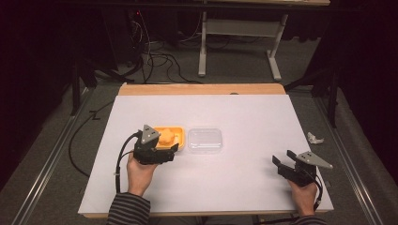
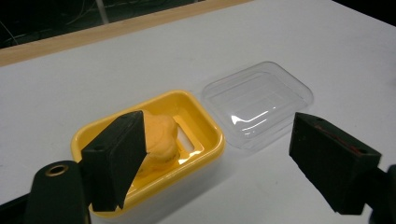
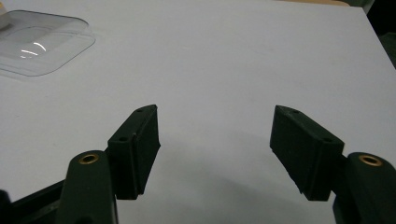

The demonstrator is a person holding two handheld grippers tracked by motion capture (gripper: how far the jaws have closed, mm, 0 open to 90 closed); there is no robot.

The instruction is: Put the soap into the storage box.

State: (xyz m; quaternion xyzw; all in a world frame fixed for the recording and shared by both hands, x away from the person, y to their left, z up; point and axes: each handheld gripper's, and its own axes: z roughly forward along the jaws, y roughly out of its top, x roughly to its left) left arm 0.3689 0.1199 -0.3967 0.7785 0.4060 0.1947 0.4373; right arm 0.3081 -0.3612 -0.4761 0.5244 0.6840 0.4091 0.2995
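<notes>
Soap (image 1: 165, 137), orange and lumpy, sits in a yellow dish (image 1: 176, 131) left of the bench's (image 1: 244, 183) middle. A clear lid (image 1: 205, 140) lies flat just beside the dish, toward the right edge. The left tongs (image 1: 162, 152) hover at the dish's near side, jaws wide apart, holding nothing. The right tongs (image 1: 284, 161) rest near the front right corner, also wide open and empty.

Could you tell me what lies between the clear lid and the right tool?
Nothing: in the high view, only bare white table separates the clear lid from the right tool. The right gripper view shows the same bare stretch.
</notes>
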